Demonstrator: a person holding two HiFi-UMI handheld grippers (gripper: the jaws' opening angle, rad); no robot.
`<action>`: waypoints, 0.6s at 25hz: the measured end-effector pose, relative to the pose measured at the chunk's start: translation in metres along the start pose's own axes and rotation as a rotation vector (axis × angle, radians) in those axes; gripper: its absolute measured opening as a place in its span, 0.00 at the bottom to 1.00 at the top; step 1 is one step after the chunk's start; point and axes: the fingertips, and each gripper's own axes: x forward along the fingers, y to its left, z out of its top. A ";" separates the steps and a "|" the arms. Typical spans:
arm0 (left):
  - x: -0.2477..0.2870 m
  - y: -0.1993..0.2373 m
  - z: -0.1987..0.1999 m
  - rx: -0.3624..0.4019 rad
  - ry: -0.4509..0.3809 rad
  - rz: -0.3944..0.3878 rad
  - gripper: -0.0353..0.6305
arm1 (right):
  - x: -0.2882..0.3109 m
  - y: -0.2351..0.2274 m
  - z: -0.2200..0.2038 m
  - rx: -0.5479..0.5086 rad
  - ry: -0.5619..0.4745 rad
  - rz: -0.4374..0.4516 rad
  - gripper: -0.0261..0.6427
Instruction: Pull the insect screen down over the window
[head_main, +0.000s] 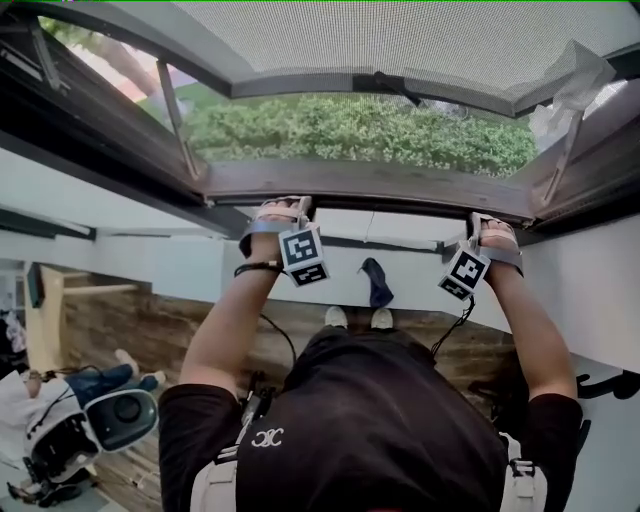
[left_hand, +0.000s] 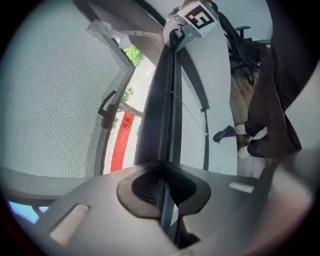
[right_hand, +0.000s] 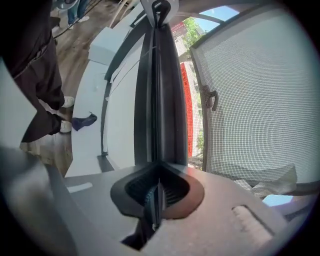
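The insect screen (head_main: 400, 35) is seen in the head view as a grey mesh panel above the open window, with a dark handle (head_main: 385, 85) on its lower frame bar and a green hedge (head_main: 360, 130) visible in the gap beneath. The grip itself is shown only in the two gripper views: the left gripper (left_hand: 162, 197) and the right gripper (right_hand: 155, 200) are each clamped on the thin edge of a dark rail (head_main: 370, 182) that runs from one to the other below that gap, apart from the mesh. Both arms are raised and stretched forward, and the grippers are set well apart along the rail. The gripper tips are hidden in the head view, and whether the rail belongs to the screen cannot be told.
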 end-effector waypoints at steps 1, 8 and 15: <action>0.002 0.000 -0.001 0.014 0.009 0.023 0.10 | 0.000 0.000 0.000 0.005 0.009 -0.002 0.06; 0.000 0.003 0.001 0.008 0.015 0.079 0.09 | 0.002 0.004 0.000 0.004 -0.004 -0.009 0.06; 0.010 0.005 -0.004 -0.036 -0.036 0.060 0.10 | 0.005 -0.004 0.003 0.047 0.024 0.026 0.06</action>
